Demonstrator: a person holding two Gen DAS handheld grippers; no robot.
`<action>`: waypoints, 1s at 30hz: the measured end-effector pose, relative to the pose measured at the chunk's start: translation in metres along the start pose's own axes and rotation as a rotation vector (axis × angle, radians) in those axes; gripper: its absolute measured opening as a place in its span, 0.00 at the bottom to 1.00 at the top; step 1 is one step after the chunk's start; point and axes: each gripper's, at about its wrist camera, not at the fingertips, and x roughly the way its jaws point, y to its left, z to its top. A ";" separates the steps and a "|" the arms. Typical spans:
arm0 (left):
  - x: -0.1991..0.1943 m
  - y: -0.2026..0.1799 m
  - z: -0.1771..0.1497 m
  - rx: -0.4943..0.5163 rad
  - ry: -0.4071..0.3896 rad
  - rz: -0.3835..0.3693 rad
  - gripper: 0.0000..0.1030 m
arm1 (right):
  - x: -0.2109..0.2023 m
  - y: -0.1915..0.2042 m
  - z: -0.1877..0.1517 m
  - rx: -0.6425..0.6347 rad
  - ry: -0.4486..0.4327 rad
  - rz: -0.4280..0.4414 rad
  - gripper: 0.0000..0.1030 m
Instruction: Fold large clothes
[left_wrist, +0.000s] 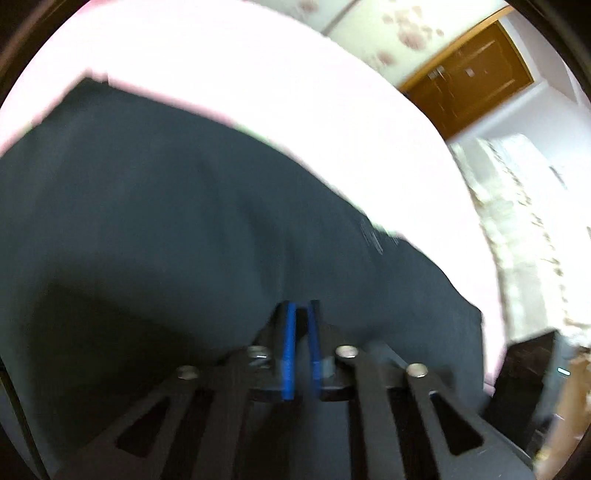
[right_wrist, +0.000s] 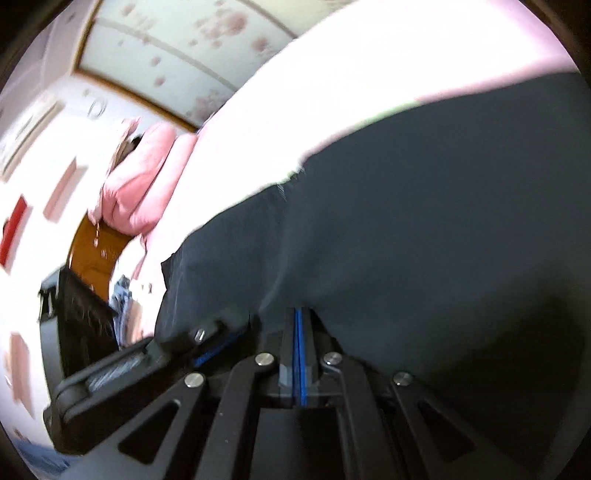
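A large dark grey garment (left_wrist: 184, 221) lies spread over a pale pink bed sheet (left_wrist: 221, 74). My left gripper (left_wrist: 301, 306) is shut, and a fold of the dark cloth is pinched between its blue pads (left_wrist: 289, 343). In the right wrist view the same garment (right_wrist: 406, 221) fills the right half, over the sheet (right_wrist: 369, 74). There my right gripper (right_wrist: 300, 312) is shut, blue pads pressed together, with the cloth gathered at its tips. The left gripper (right_wrist: 221, 332) shows low on the left of that view, at the garment's edge. Both views are blurred.
Pink bedding (right_wrist: 140, 184) is bunched at the far end of the bed. A brown wooden door (left_wrist: 469, 81) and a floral wall (right_wrist: 184, 48) stand behind. A dark piece of furniture (right_wrist: 81, 314) and a blue cloth (right_wrist: 123, 302) sit beside the bed.
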 end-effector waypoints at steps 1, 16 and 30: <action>0.010 0.001 0.008 0.005 -0.033 0.016 0.01 | 0.006 0.002 0.007 -0.028 0.005 -0.002 0.00; 0.009 0.035 0.052 0.011 -0.216 0.321 0.01 | -0.095 -0.115 0.051 0.027 -0.225 -0.396 0.00; -0.020 -0.008 0.032 0.059 0.078 0.059 0.05 | -0.067 -0.020 -0.012 0.031 -0.140 -0.067 0.00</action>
